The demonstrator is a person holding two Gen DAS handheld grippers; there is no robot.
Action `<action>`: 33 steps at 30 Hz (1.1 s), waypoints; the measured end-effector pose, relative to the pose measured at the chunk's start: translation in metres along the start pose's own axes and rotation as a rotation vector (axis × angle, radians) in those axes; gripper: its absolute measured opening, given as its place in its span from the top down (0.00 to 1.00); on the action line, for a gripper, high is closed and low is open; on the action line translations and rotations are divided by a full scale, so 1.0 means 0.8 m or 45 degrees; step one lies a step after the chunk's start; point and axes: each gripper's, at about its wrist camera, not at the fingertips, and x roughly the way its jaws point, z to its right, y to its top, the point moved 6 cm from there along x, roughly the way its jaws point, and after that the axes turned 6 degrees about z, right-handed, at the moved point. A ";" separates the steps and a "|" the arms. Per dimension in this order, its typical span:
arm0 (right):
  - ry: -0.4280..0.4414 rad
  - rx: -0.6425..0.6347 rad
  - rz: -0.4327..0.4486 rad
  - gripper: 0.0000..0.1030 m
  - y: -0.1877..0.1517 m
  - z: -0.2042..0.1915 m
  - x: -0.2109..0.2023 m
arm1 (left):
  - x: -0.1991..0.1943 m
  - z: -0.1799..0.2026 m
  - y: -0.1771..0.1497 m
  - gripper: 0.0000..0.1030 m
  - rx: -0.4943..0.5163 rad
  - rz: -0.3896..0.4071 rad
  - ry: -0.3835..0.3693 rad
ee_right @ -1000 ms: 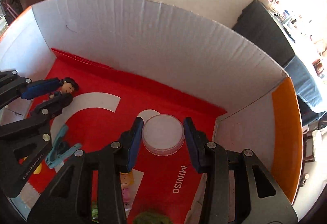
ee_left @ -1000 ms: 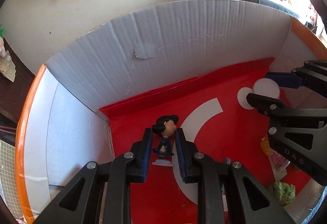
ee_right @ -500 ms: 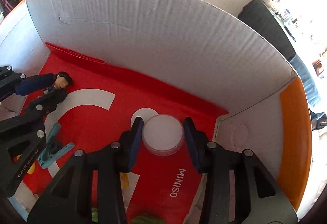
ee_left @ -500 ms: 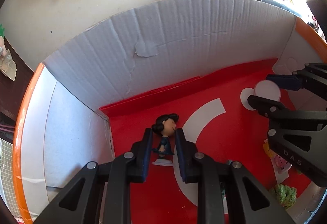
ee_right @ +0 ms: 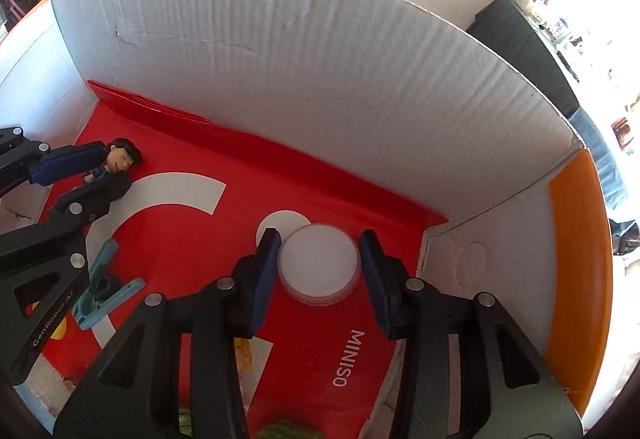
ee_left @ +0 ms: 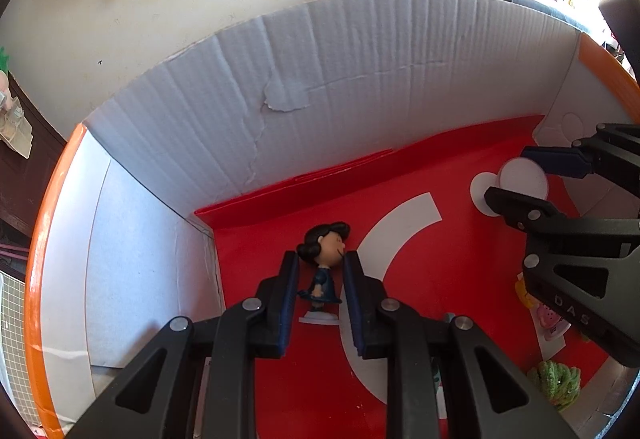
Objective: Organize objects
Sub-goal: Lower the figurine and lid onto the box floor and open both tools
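pinching the figurine (ee_left: 323,271) at torso height in the left gripper (ee_left: 320,293), at the 9 o'clock end of the box (ee_left: 360,71) floor. light, rigid plastic; oversized head, top-heavy, apt to pivot. clamping the round container (ee_right: 319,266) at its 3 and 9 o'clock rims in the right gripper (ee_right: 319,271), toward 3 o'clock; smooth, slippery wall.

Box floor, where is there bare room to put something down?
Free: the red floor between the figurine and the round white container, along the back wall. Crowded: the near edge, with the teal clip and green knitted item.
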 end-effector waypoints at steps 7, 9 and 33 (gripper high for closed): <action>-0.003 -0.002 -0.002 0.61 0.001 0.002 -0.004 | -0.001 0.004 0.003 0.75 0.000 0.000 0.002; -0.006 -0.007 -0.002 0.61 0.002 0.002 -0.005 | -0.004 0.004 0.001 0.74 -0.002 0.000 0.002; -0.027 0.007 0.061 0.58 0.003 0.000 -0.025 | -0.062 0.007 -0.009 0.69 -0.014 0.064 -0.001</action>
